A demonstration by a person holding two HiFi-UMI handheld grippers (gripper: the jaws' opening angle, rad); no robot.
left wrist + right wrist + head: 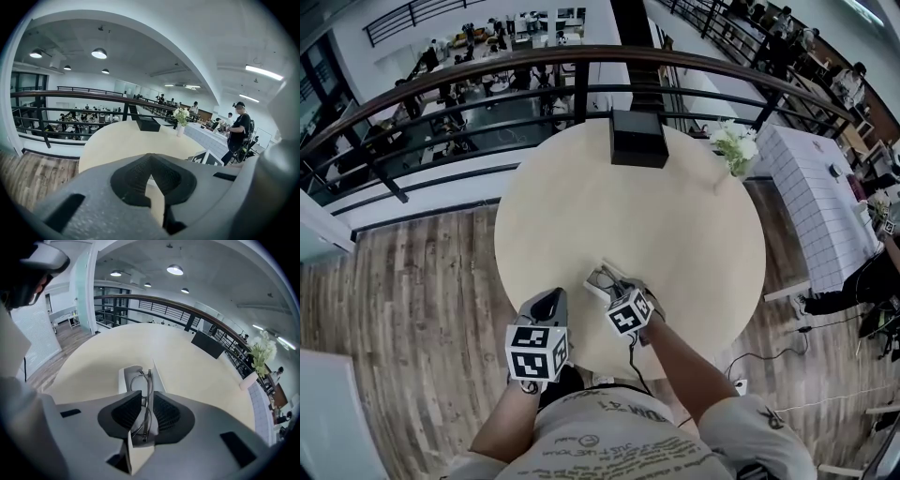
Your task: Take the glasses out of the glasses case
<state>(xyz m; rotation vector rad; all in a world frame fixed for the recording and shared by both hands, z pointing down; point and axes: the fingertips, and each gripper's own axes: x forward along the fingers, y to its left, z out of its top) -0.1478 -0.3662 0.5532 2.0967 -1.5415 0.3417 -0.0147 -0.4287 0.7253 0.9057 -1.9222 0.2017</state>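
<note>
Since the glasses (148, 385) look like thin wire, light and easily bent, I'd pinch the frame softly and keep off the lenses. Right gripper (146, 413) is clamped on them, upright in the open case (125, 378). Left gripper (151, 180) is closed on nothing, nearby.

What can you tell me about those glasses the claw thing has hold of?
The glasses have a thin, metal-looking wire frame with rounded, clear lenses, and they are folded shut. They stand on edge, pinched between the ribbed dark pads of the right gripper. Their lower part seems to sit in the open pale case, which lies on the round beige table.
</note>
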